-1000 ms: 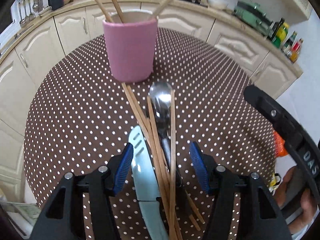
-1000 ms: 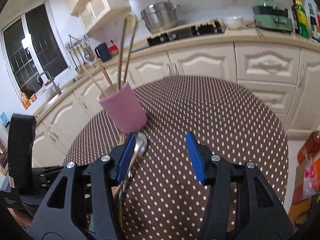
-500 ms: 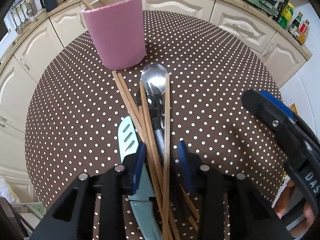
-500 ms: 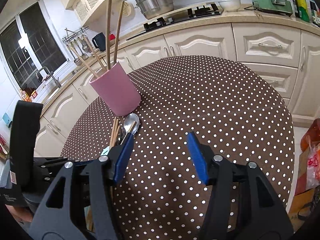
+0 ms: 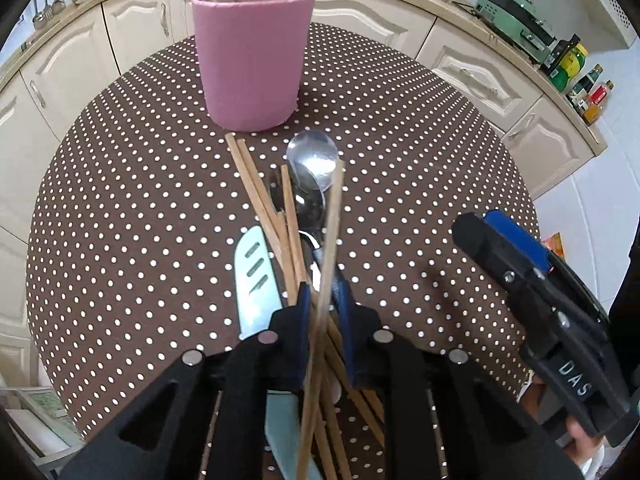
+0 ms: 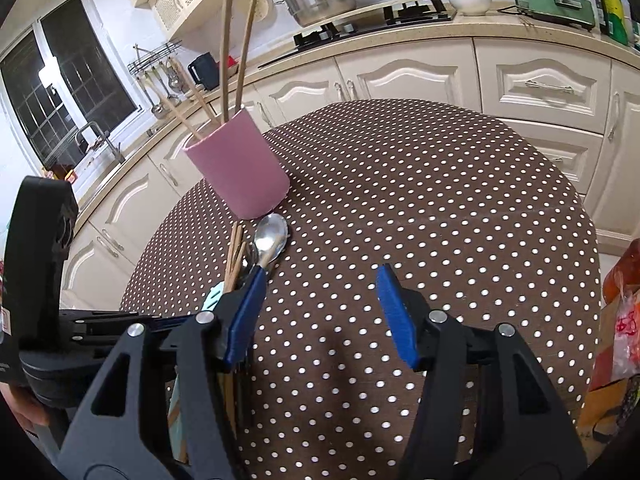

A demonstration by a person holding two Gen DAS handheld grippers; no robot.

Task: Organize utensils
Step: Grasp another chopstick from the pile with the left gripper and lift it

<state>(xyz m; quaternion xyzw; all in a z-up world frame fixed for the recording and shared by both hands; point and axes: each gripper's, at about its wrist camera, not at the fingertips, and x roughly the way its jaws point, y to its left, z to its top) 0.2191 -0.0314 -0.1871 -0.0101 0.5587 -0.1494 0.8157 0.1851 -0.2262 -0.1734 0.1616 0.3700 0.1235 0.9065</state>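
Left gripper [image 5: 325,300]: jaws have just been closing and now clamp a wooden chopstick [image 5: 331,232], lifted at its far end above the utensil pile [image 5: 296,216] on the dotted table [image 5: 120,208]. Pink holder [image 5: 252,60] stands at 12 o'clock. Right gripper [image 6: 320,312]: released, empty.

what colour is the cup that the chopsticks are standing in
Pink. The cup shows best in the left wrist view, upright on the dotted tablecloth.

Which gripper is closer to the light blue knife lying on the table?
Left. The left gripper has just been closing on wooden chopsticks directly beside the light blue knife. The right gripper hangs open farther off, over bare dotted tablecloth.
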